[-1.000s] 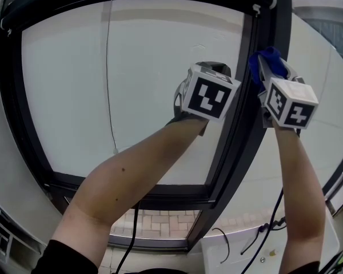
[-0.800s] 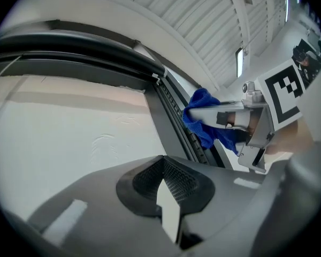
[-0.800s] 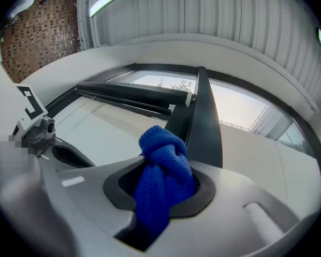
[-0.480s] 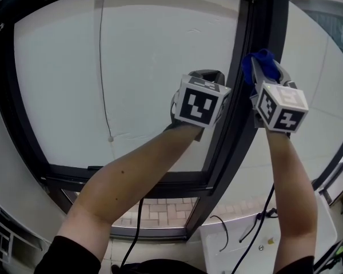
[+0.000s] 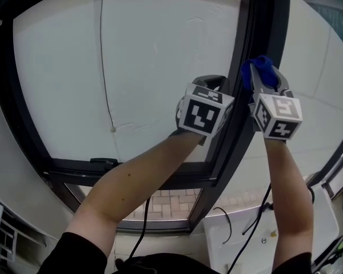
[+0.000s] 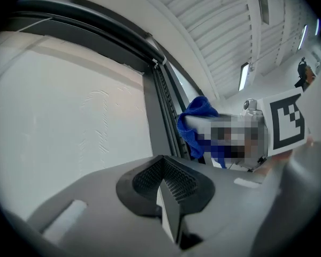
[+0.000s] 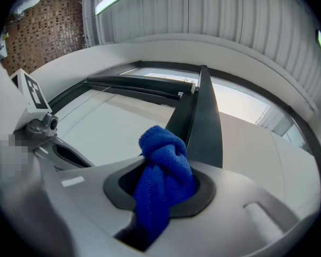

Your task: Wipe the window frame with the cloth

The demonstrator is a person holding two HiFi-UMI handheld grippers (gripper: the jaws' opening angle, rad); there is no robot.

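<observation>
The cloth (image 7: pixel 161 159) is clamped in the right tool (image 7: pixel 159 197) and held at the frame (image 7: pixel 203 127) upright. The left tool (image 6: pixel 168 197) is seen closed, empty, just beside, before the pane (image 5: pixel 160 67).

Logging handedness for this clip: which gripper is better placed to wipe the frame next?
Right. The right gripper is shut on the cloth, which is already at the frame. The left gripper is shut on nothing and sits beside the frame, over the pane.
</observation>
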